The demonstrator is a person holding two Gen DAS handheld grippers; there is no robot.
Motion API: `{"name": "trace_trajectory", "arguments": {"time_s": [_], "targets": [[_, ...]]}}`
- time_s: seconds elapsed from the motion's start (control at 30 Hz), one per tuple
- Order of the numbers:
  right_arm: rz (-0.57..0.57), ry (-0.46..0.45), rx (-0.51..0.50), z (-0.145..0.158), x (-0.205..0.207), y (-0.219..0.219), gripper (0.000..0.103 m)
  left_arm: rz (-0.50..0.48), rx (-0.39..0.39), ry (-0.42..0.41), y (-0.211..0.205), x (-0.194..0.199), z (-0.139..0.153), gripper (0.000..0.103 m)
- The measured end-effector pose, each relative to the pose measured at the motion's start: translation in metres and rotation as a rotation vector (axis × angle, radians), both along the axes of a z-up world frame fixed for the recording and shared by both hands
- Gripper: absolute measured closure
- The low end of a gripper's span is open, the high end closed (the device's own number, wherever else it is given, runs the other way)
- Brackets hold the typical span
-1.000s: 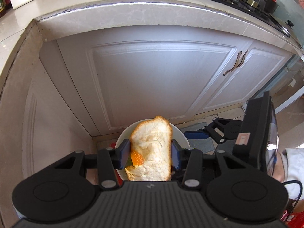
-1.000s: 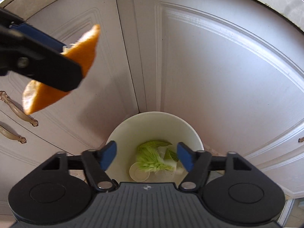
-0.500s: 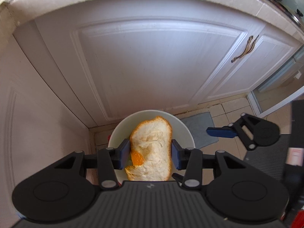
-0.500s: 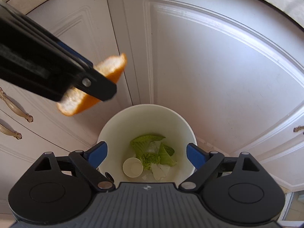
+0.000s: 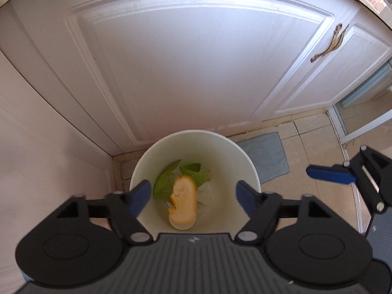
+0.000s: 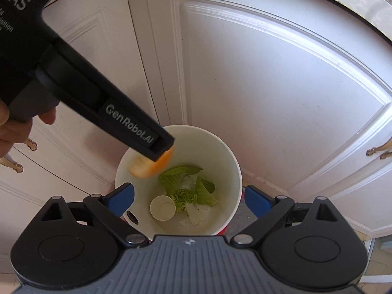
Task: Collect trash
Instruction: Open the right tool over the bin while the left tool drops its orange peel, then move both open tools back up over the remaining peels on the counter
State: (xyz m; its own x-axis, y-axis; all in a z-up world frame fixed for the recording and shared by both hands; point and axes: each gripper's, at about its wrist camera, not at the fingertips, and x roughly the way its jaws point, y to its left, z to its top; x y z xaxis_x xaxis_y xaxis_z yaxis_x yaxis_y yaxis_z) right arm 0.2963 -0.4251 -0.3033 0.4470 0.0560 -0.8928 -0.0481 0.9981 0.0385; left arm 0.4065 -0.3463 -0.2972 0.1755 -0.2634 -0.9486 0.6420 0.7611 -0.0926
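A white round trash bin [image 5: 247, 169] stands on the floor against white cabinet doors. An orange peel [image 5: 183, 202] is loose in the air inside the bin's mouth, blurred, above green leaves [image 5: 163, 183]. My left gripper [image 5: 193, 193] is open and empty right over the bin. In the right wrist view the peel [image 6: 149, 165] shows just under the left gripper's tip, over the bin [image 6: 232, 161], which holds lettuce leaves [image 6: 193, 187], a small white cup [image 6: 162, 207] and paper scraps. My right gripper [image 6: 189, 197] is open and empty above the bin's near rim.
White cabinet doors [image 5: 196, 61] with brass handles [image 5: 328, 44] stand behind the bin. A grey mat [image 5: 264, 154] lies on the tiled floor to the right. The right gripper's blue fingertip [image 5: 328, 174] shows at the right edge.
My left gripper has opened over the bin and let go of the orange peel, which is falling in. The right gripper has stayed open over the bin.
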Motion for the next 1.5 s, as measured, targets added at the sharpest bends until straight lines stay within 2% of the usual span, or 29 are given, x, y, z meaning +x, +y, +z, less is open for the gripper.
{"name": "trace_trajectory", "arguments": {"time_s": [0.07,0.23,0.5,0.63,0.9,1.03,1.2,1.5], "targets": [[-0.005,0.001,-0.003,-0.001,-0.001,0.0,0.004,0.0,0.0,-0.009,-0.001,0.0,0.002,0.018],[-0.001,-0.005,-0.019,0.002,-0.002,0.002,0.004,0.01,-0.003,-0.027,0.0,0.002,0.005,0.015],[0.003,-0.025,-0.028,0.024,-0.009,0.005,0.003,0.064,0.009,-0.1,0.008,-0.005,0.023,0.015],[0.002,-0.041,-0.038,0.038,-0.017,0.007,0.003,0.091,0.0,-0.143,0.017,-0.011,0.047,0.015],[0.002,-0.084,-0.075,0.074,-0.029,0.016,0.002,0.119,-0.045,-0.256,0.041,-0.037,0.115,0.015],[0.028,-0.126,-0.109,0.103,-0.04,0.03,0.0,0.146,-0.074,-0.302,0.065,-0.055,0.155,0.013],[0.064,-0.18,-0.095,0.141,-0.052,0.047,0.0,0.218,-0.117,-0.325,0.11,-0.08,0.194,0.011],[0.208,-0.281,-0.057,0.2,-0.063,0.097,0.0,0.393,-0.05,-0.449,0.211,-0.125,0.236,0.011]]}}
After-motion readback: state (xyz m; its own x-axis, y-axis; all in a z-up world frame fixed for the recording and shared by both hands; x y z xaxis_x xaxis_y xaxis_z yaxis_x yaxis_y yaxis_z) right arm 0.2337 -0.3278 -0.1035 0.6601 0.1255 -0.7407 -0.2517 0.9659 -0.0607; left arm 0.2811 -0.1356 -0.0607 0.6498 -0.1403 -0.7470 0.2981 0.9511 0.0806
